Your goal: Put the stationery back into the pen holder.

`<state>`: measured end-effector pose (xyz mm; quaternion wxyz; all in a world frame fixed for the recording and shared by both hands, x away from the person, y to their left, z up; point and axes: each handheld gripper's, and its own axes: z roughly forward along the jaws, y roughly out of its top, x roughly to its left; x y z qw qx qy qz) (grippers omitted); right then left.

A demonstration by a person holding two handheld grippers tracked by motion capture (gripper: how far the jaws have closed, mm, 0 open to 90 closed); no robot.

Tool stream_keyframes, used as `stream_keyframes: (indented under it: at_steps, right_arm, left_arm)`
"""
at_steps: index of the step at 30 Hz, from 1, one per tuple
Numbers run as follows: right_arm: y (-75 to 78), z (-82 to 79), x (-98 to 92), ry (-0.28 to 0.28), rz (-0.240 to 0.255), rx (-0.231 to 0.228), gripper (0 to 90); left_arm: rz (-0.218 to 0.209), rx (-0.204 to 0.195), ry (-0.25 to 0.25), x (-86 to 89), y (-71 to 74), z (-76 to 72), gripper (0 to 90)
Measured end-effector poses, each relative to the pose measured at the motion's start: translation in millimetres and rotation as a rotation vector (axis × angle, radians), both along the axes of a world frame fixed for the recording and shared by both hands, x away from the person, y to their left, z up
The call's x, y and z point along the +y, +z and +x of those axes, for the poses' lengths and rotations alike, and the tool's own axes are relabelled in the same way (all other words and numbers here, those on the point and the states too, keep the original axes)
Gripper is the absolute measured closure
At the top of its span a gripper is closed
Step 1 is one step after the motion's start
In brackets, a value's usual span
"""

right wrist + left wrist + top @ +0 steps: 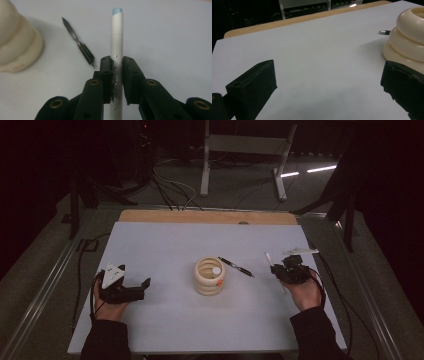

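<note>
R gripper (116, 75) is nearest the action: its fingers (106, 75) are pinched on a white pen (117, 45), gripped around mid-barrel, with the bluish tip pointing away from the hand. In the high view the pen (270, 260) sits clear of the white worktop (165, 320), right of centre, tilted up and away from the person. So the pick-up looks done; the step in hand is prob. the carry toward the cream ribbed holder (210, 276).

L gripper (125, 290) rests low at the worktop's left side, fingers (254, 87) spread wide w/ nothing between them. The holder (409, 37) is just beyond its right finger, not touched.

Mid-worktop: the holder stands upright, w/ a white round-capped item and something orange already inside. Just beyond it to the right lies a black pen (236, 266) flat on the surface, near the holder but apart, between it and the R gripper.

Next move, as I judge it: swing the white pen over the holder's mouth, tip it toward vertical, lower, then release. Needs care that the barrel clears the rim and the items already in. L gripper could steady the holder if it rocks.
</note>
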<state>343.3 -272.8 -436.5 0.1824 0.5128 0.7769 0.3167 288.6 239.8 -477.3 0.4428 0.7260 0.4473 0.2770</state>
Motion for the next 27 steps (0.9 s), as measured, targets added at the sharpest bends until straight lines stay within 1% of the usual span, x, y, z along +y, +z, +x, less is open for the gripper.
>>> stream_keyframes:
  at_steps: [3,6,12,20,23,27]
  right_arm:
    - [7.1,2.5,6.8,0.015,0.01,-0.024,79.3]
    - [13.3,5.9,13.3,0.029,0.019,-0.057,79.3]
    - [25.0,12.2,25.7,0.048,0.053,-0.112,79.3]
    - [41.3,18.2,40.7,0.079,0.076,-0.17,79.3]
    - [44.9,20.4,45.7,0.1,0.098,-0.194,79.2]
    - [47.0,22.5,53.5,0.113,0.108,-0.218,79.3]
  left_arm:
    - [-0.002,-0.001,0.002,0.2,0.1,-0.1,0.5]
    - [-0.001,0.0,0.002,0.4,-0.3,0.0,0.5]
    - [-0.003,0.0,0.001,0.7,-0.4,0.0,0.5]
    - [-0.001,0.004,0.0,0.6,-0.6,0.2,0.5]
    - [-0.001,0.003,-0.001,0.7,-0.6,0.2,0.5]
    - [-0.004,0.002,-0.002,1.0,-0.6,0.2,0.5]
